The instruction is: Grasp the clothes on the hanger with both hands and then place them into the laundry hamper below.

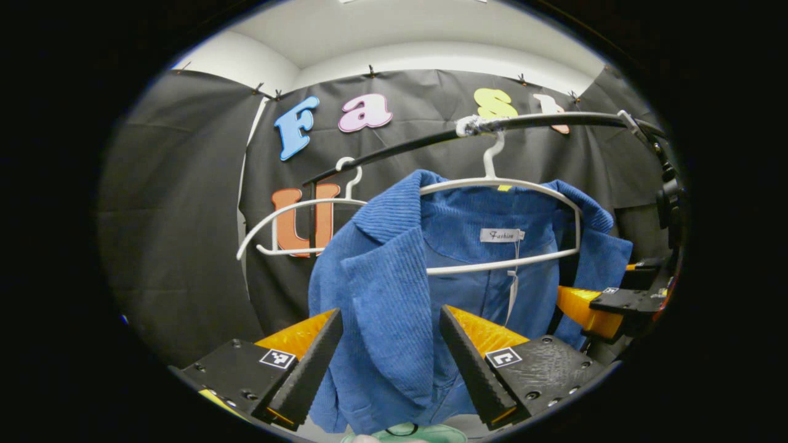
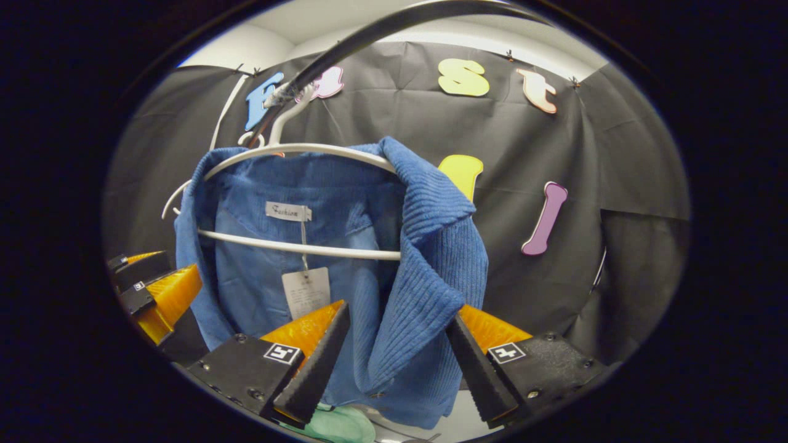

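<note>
A blue corduroy jacket (image 1: 394,289) hangs on a white hanger (image 1: 498,184) from a black rail (image 1: 554,120). My left gripper (image 1: 391,363) stands open, its two fingers on either side of the jacket's left front panel, not pressing it. In the right gripper view the same jacket (image 2: 418,264) hangs on the hanger (image 2: 295,149), and my right gripper (image 2: 394,363) is open around its other front panel. The right gripper (image 1: 600,307) appears at the far right of the left gripper view. A pale green hamper rim (image 2: 335,424) peeks out below the jacket.
An empty white hanger (image 1: 289,221) hangs on the rail to the left of the jacket. A paper tag (image 2: 306,289) dangles inside the jacket. The black rail (image 2: 369,34) curves overhead. The left gripper (image 2: 160,295) sits at the left edge of the right gripper view.
</note>
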{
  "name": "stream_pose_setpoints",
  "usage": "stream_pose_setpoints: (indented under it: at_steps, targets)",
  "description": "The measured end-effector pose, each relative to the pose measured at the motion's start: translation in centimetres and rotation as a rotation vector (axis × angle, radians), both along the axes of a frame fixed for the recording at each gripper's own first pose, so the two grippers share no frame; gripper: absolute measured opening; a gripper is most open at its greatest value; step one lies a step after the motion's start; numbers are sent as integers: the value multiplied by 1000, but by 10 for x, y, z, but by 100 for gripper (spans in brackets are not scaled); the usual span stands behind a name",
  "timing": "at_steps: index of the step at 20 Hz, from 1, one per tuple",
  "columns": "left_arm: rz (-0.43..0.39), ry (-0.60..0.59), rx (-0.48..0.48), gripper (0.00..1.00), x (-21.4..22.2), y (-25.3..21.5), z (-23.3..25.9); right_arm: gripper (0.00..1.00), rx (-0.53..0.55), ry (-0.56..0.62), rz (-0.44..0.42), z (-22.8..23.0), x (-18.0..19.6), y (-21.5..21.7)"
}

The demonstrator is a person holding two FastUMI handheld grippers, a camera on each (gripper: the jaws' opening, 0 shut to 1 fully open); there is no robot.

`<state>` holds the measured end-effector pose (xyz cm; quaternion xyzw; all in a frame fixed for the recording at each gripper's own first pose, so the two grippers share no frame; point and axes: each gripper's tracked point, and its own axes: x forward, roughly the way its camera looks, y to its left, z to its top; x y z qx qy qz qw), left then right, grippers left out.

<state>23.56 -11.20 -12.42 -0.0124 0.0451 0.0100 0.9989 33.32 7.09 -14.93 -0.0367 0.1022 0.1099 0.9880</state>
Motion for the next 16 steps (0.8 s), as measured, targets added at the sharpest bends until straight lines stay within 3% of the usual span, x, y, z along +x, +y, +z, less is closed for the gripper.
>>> stream_pose_setpoints:
  at_steps: [5, 7, 11, 12, 15, 16]
  targets:
    - [27, 15, 33, 85, 15, -2, -11, 77, 21, -3, -4, -2, 19, -10]
    - [24, 31, 41, 78, 19, -3, -17, 63, 54, 12, 19, -5, 23, -7]
    - [90, 47, 39, 42, 22, 13, -23, 34, 141, 36, 42, -11, 32, -10]
    - [88, 55, 28, 33, 25, 15, -24, 21, 174, 48, 67, -11, 32, -7]
    - [90, 57, 13, 7, 30, 23, -23, 12, 241, 59, 153, -11, 31, -3]
    - [102, 61, 10, 12, 28, 27, -23, 9, 252, 63, 186, -12, 31, -1]
